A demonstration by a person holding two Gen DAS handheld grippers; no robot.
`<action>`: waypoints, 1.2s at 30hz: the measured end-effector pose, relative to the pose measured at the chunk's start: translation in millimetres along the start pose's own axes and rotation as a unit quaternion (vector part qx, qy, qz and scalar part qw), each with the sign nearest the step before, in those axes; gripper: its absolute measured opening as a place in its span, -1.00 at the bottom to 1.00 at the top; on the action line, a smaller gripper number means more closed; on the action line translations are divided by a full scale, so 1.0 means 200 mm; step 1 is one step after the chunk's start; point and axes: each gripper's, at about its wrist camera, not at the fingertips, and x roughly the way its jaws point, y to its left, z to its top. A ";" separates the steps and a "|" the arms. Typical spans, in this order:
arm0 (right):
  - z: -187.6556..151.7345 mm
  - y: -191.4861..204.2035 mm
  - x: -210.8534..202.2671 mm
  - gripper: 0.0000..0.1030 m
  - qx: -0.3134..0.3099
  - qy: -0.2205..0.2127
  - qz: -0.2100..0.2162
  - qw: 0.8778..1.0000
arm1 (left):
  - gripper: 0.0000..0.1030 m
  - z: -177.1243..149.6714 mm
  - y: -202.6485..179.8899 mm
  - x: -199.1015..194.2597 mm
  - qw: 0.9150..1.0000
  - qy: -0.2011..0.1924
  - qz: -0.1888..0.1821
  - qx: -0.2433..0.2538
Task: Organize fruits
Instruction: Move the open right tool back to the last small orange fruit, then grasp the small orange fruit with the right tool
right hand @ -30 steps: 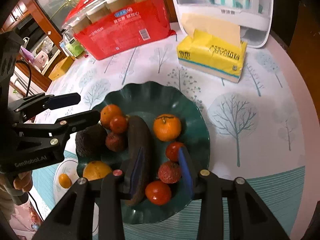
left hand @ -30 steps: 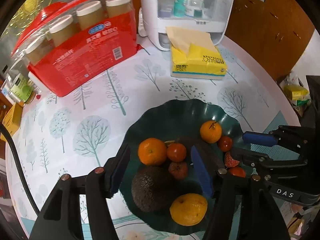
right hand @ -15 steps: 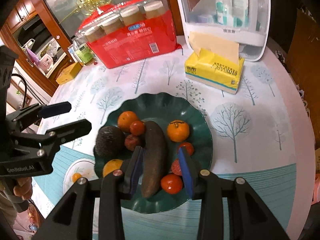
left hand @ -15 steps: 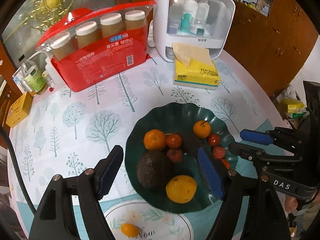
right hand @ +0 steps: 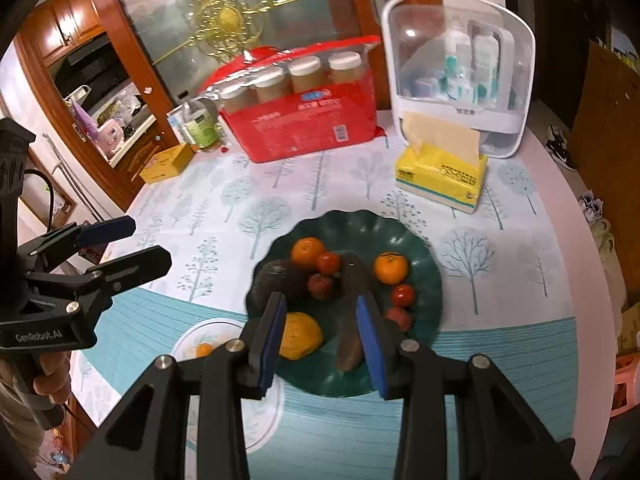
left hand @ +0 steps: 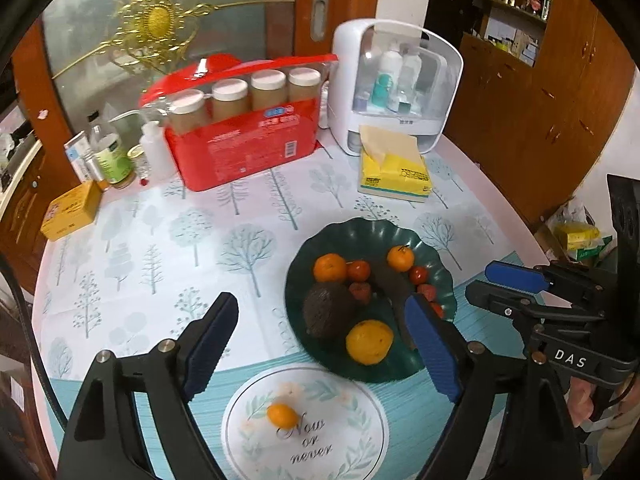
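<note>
A dark green wavy plate (left hand: pixel 436 256) (right hand: pixel 424 256) holds an avocado (left hand: pixel 326 310), two oranges (left hand: pixel 330 267), a yellow lemon (left hand: pixel 369 342), a dark long fruit (right hand: pixel 352 320) and several small red fruits. A small orange fruit (left hand: pixel 282 415) lies alone on a round white floral plate (left hand: pixel 360 440) nearer me. My left gripper (left hand: pixel 320 348) is open and empty, raised above the near edge of the green plate. My right gripper (right hand: pixel 322 336) is open and empty above the green plate's near side.
At the table's back stand a red pack of jars (left hand: pixel 244 136), a white cosmetics case (left hand: pixel 394 84), a yellow tissue pack (left hand: pixel 394 172), bottles (left hand: pixel 112 152) and a yellow box (left hand: pixel 70 210). The round table's edge curves at right, with floor beyond.
Both grippers have pulled back and up from the green plate, so more of the table shows. The white plate with the small orange fruit has come into view. Both stay open.
</note>
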 end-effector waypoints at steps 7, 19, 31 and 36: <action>-0.05 0.19 -0.03 -0.19 -0.014 -0.003 0.014 1.000 | 0.90 -0.12 0.13 -0.13 1.000 -0.014 0.014 -0.019; -0.26 0.49 0.21 -0.05 -0.053 0.035 0.015 0.998 | 0.98 -0.39 0.38 0.00 0.996 0.008 0.047 -0.072; -0.50 0.71 0.58 -0.05 -0.070 0.078 0.015 0.994 | 0.98 -0.70 0.57 0.22 0.991 0.046 0.073 -0.102; -0.53 0.76 0.68 -0.05 -0.082 0.083 -0.001 0.993 | 0.98 -0.76 0.63 0.27 0.989 0.052 0.079 -0.111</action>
